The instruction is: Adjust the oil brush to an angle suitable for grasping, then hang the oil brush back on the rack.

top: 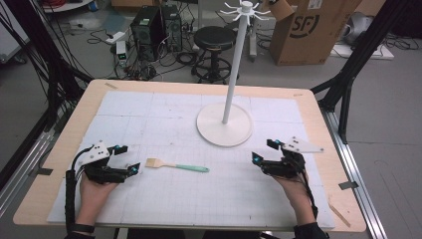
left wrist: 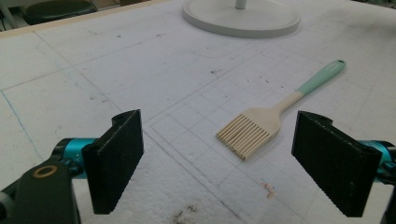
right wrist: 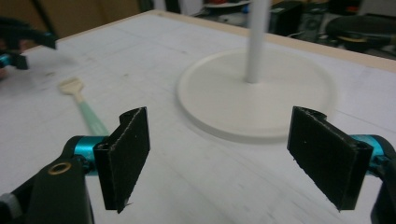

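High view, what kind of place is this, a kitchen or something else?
Most likely a lab or workshop, not a kitchen. Computer towers and loose cables sit on the floor behind the table, a cardboard box stands nearby, and black frame struts flank the table.

The scene is lit evenly and brightly from overhead, and only soft, short shadows are cast. Mild glare is seen on the white table cover [top: 164, 114]. The right gripper view is softened by motion blur (worst toward 12 o'clock). The left gripper view is rendered sharply.
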The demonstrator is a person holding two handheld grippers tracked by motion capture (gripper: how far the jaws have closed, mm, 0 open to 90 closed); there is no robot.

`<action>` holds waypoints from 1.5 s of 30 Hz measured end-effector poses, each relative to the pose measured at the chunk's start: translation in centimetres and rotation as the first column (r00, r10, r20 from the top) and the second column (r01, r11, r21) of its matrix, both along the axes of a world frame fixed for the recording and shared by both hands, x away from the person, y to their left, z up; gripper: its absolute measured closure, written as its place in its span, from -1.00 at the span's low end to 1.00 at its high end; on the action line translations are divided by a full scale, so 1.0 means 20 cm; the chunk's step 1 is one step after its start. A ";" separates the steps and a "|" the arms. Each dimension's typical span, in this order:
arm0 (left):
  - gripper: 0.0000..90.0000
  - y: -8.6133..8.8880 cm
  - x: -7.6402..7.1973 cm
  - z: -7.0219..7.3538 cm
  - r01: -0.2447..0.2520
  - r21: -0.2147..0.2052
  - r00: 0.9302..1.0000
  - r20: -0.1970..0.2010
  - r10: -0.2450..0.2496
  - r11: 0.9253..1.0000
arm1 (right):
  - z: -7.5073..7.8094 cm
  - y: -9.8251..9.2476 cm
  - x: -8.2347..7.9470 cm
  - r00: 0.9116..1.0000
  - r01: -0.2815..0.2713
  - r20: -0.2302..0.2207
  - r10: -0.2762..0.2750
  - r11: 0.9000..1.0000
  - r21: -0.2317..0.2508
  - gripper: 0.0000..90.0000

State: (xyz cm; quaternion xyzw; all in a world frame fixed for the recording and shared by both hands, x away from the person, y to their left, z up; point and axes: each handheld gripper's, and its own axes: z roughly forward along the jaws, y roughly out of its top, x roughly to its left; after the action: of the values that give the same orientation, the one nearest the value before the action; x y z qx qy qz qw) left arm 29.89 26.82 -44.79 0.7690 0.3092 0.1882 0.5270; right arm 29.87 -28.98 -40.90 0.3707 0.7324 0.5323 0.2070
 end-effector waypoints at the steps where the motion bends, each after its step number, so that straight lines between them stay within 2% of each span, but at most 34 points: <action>1: -0.61 0.00 0.00 0.00 0.002 0.000 1.000 0.001 -0.002 1.000 | 0.00 0.00 0.00 1.000 0.000 0.000 0.000 1.000 0.000 -0.61; 2: -0.62 0.00 0.00 0.00 0.004 0.000 1.000 0.001 -0.004 1.000 | -0.02 -0.06 -0.03 0.999 0.045 0.008 -0.045 0.999 0.001 -0.64; 9: -0.62 0.00 0.00 0.00 0.003 0.002 1.000 0.004 -0.003 1.000 | -0.06 -0.17 -0.08 0.992 0.129 0.004 -0.129 0.992 0.009 -0.66; 22: -0.62 0.02 0.01 0.00 -0.005 -0.029 1.000 -0.009 0.005 1.000 | -0.07 -0.25 -0.11 0.985 0.170 -0.006 -0.170 0.985 0.026 -0.66; 25: -0.62 0.04 0.01 0.01 -0.012 -0.067 1.000 -0.020 0.011 0.998 | -0.08 -0.27 -0.12 0.984 0.176 -0.003 -0.176 0.984 0.026 -0.66; 28: -0.65 0.04 -0.01 0.05 -0.009 -0.099 1.000 -0.004 0.009 0.995 | -0.08 -0.29 -0.12 0.983 0.185 0.001 -0.185 0.982 0.036 -0.66; 32: -0.66 0.02 -0.01 0.10 0.036 -0.097 0.999 0.000 -0.036 0.995 | -0.07 -0.29 -0.12 0.983 0.181 0.004 -0.182 0.983 0.041 -0.66; 35: -0.66 -0.02 -0.01 0.13 0.075 -0.111 0.997 0.009 -0.074 0.991 | -0.07 -0.28 -0.13 0.984 0.177 0.003 -0.177 0.984 0.039 -0.66; 38: -0.67 -0.07 0.00 0.15 0.111 -0.107 0.994 0.011 -0.111 0.988 | -0.07 -0.28 -0.13 0.985 0.174 0.004 -0.174 0.984 0.035 -0.66; 45: -0.70 -0.19 0.04 0.17 0.193 -0.037 0.981 0.007 -0.193 0.981 | -0.08 -0.28 -0.12 0.984 0.176 0.002 -0.176 0.984 0.034 -0.66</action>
State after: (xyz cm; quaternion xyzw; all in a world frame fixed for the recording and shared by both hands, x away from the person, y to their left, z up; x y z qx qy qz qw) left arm 30.62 22.92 -41.32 0.7850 0.2358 0.1317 0.5575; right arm 27.38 -34.66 -42.41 0.4361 0.6870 0.5252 0.2489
